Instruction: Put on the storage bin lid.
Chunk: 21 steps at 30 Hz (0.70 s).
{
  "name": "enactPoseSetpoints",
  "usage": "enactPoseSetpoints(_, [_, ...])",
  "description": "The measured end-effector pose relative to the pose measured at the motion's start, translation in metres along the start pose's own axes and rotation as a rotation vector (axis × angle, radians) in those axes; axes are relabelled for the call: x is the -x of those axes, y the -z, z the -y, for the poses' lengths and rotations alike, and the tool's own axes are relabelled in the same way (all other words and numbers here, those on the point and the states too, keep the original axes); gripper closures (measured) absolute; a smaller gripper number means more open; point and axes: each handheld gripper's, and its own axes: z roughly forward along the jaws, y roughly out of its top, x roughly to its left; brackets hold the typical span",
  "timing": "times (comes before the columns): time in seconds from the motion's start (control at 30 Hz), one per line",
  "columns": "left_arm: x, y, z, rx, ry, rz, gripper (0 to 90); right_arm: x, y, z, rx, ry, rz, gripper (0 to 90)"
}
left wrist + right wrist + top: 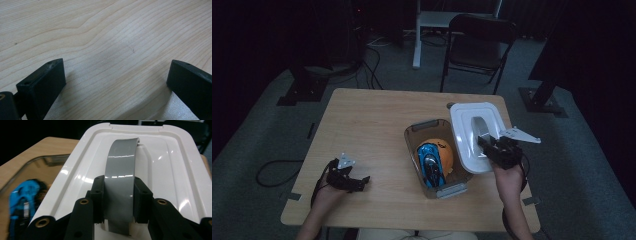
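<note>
A white bin lid (464, 135) is gripped by its grey handle (121, 177) in the right gripper (492, 146), jaws clamped, near the bench's (367, 125) right edge above a clear bin (412, 137) holding a blue toy car (430, 162). The left gripper (354, 182) rests wide open and empty at the near-left corner.

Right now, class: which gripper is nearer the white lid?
Right. The right gripper clamps the grey handle of the white lid; the left gripper rests on the table, far across the bin.
</note>
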Motion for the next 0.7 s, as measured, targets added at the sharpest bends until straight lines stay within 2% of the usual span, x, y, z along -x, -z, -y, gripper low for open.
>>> enactPoseSetpoints(0.07, [0.0, 0.0, 0.0, 0.0, 0.002, -0.002, 2.6, -0.009, -0.001, -0.001, -0.007, 0.011, -0.018, 67.4])
enactPoseSetpoints(0.1, [0.0, 0.0, 0.0, 0.0, 0.002, -0.002, 2.6, -0.009, -0.001, -0.001, -0.007, 0.011, -0.018, 67.4])
enactPoseSetpoints(0.13, [0.0, 0.0, 0.0, 0.0, 0.003, -0.003, 2.6, -0.023, -0.005, 0.0, -0.012, 0.02, -0.039, 67.4])
enactPoseSetpoints(0.23, [0.0, 0.0, 0.0, 0.0, 0.003, -0.003, 2.6, -0.039, -0.01, 0.003, -0.027, 0.034, -0.073, 67.4])
enactPoseSetpoints(0.37, [0.0, 0.0, 0.0, 0.0, 0.003, -0.004, 2.6, -0.055, -0.017, 0.006, -0.04, 0.039, -0.101, 67.4])
enactPoseSetpoints(0.4, [0.0, 0.0, 0.0, 0.0, 0.003, -0.004, 2.6, -0.055, -0.017, 0.006, -0.04, 0.039, -0.101, 67.4])
enactPoseSetpoints(0.47, [0.0, 0.0, 0.0, 0.0, 0.003, -0.004, 2.6, -0.066, -0.022, 0.009, -0.061, 0.048, -0.13, 67.4])
enactPoseSetpoints(0.57, [0.0, 0.0, 0.0, 0.0, 0.003, -0.004, 2.6, -0.077, -0.027, 0.011, -0.079, 0.081, -0.134, 67.4])
enactPoseSetpoints(0.7, [0.001, 0.0, 0.0, -0.001, 0.004, -0.005, 2.6, -0.087, -0.033, 0.011, -0.087, 0.093, -0.139, 67.4])
